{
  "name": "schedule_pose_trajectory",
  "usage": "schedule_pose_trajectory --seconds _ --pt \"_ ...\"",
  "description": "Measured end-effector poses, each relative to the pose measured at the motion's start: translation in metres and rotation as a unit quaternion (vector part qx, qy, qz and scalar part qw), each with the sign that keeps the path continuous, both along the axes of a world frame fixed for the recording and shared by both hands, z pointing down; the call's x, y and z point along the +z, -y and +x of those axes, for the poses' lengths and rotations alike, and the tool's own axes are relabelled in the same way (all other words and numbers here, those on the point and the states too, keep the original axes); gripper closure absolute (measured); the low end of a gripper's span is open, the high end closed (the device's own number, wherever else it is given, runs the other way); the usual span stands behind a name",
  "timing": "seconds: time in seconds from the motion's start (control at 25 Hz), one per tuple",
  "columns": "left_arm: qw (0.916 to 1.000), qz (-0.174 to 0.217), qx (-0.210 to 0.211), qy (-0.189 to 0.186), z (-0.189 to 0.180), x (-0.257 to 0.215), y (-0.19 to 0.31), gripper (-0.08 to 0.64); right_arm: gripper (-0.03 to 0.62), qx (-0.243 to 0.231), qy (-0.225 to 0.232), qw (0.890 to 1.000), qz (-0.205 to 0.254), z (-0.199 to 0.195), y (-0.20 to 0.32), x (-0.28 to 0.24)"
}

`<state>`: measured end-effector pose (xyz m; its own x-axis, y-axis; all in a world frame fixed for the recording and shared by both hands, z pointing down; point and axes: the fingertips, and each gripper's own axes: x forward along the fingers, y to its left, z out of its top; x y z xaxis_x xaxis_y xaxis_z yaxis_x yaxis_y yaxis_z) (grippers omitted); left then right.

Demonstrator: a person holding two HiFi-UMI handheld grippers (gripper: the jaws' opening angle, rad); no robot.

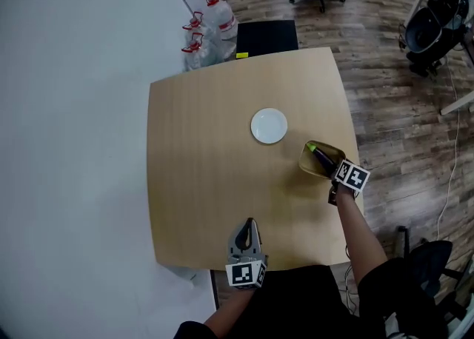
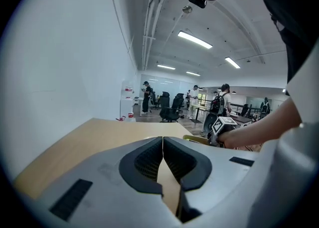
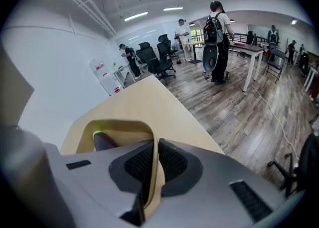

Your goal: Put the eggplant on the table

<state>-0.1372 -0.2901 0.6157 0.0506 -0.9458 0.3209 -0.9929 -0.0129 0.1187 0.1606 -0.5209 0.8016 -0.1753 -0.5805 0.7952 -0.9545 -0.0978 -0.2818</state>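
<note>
The dark eggplant (image 1: pixel 320 157), green cap toward the table's middle, lies inside a shallow tan bowl (image 1: pixel 309 163) near the right edge of the wooden table (image 1: pixel 200 160). Its glossy skin looks slippery and its body firm but bruisable, probably light enough for one gripper; you'd best take it across the thick middle, not by the cap. Your right gripper (image 1: pixel 332 172) has its jaws nearly together, pinching the bowl's thin rim (image 3: pixel 149 137), a hold that could let the bowl pivot and the eggplant roll. A white plate (image 1: pixel 269 125) sits just beyond. Your left gripper (image 1: pixel 249 226) hovers at the near edge, jaws pressed together on nothing.
</note>
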Motion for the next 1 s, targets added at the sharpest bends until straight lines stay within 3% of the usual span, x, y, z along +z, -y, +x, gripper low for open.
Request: schedule_pose_trajectory --seconds 0.2,0.6,0.84,1.0 --pt "0.9994 -0.033 -0.014 -0.003 -0.001 0.02 0.0 0.545 0.52 0.031 0.008 0.999 -0.013 -0.014 0.043 0.026" --pt "0.9969 -0.065 -0.044 0.001 -0.007 0.034 -0.004 0.545 0.518 0.039 0.006 0.998 -0.041 -0.038 0.101 0.058" --pt "0.9961 -0.07 -0.054 0.004 -0.006 0.034 -0.011 0.545 0.427 0.037 0.006 0.999 -0.038 -0.039 0.106 0.058" --pt "0.9969 -0.072 -0.029 -0.013 0.003 0.037 -0.01 0.545 0.364 0.024 0.022 0.999 -0.021 -0.04 0.108 0.051"
